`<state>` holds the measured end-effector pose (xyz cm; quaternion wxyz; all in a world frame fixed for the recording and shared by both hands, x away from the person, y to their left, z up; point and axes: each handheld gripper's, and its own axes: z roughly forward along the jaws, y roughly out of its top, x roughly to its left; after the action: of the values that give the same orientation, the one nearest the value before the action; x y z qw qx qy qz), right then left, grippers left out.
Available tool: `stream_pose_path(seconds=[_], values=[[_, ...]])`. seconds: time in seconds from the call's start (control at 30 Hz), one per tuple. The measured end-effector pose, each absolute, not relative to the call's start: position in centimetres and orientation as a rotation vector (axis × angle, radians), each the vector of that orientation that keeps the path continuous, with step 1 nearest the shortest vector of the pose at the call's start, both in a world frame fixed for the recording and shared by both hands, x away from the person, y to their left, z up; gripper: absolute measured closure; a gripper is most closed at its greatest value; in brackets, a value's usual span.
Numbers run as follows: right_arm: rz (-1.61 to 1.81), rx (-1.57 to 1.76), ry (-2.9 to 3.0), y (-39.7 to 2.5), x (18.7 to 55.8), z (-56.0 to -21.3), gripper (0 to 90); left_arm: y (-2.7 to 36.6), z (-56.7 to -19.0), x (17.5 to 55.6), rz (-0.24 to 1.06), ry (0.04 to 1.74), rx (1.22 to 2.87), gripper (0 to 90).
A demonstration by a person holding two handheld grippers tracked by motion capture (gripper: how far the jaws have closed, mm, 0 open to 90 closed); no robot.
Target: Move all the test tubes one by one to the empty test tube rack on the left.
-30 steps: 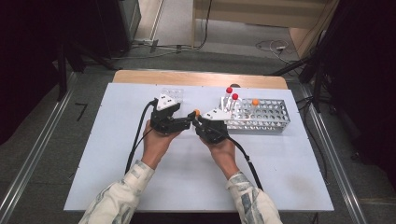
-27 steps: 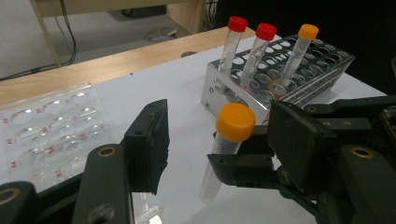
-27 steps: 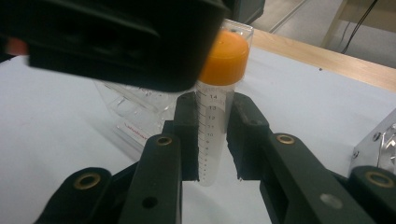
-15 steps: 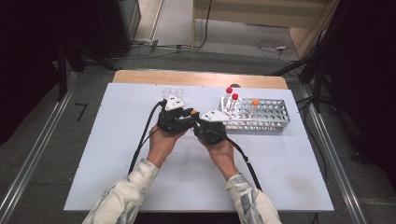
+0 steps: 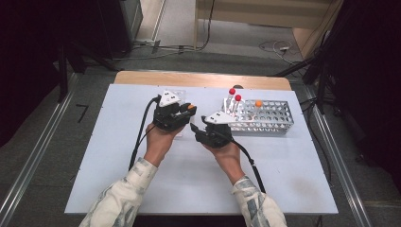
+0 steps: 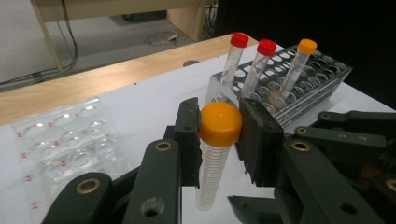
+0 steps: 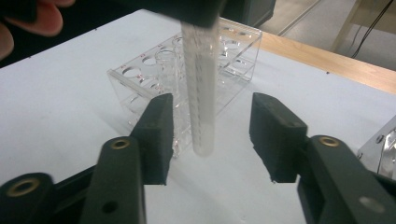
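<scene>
We take the perforated metal tube rack (image 5: pixel 265 116) on the white table (image 5: pixel 113 156) as our landmark. It carries two red-capped clear tubes (image 6: pixel 232 58) and one orange-capped tube (image 6: pixel 297 63) at its near-left end, all leaning slightly. Left of the rack lies a clear plastic rack (image 7: pixel 187 79), partly under the left gripper (image 5: pixel 182 113) in the high view.

The left gripper is closed on an orange-capped clear graduated tube (image 6: pixel 212 154), its jaws pinching the cap and the tube hanging upright above the table, left of the metal rack. The right gripper (image 7: pixel 208 135) stands wide open with the tube's lower end between its jaws, touching neither; the clear rack sits just behind.

Compared with a second earlier, both hands have drawn back from the metal rack toward the person, and the left gripper has turned.
</scene>
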<state>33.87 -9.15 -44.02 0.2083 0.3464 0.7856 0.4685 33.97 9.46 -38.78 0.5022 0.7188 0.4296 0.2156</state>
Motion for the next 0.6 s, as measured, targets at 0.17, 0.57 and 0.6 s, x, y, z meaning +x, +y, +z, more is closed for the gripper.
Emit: stream_pose_path(seconds=[0.17,0.57,0.6], values=[[1.310,0.973,2.184,-10.0,33.6,-44.0,44.6,10.6,-37.9,33.7,0.537,1.050,1.713,70.6],[1.308,1.004,2.158,-11.1,33.8,-43.9,44.7,13.2,-36.9,33.1,0.547,1.075,1.683,70.6],[1.307,1.004,2.158,-11.1,33.8,-43.9,44.7,13.4,-36.8,33.1,0.550,1.079,1.681,70.6]])
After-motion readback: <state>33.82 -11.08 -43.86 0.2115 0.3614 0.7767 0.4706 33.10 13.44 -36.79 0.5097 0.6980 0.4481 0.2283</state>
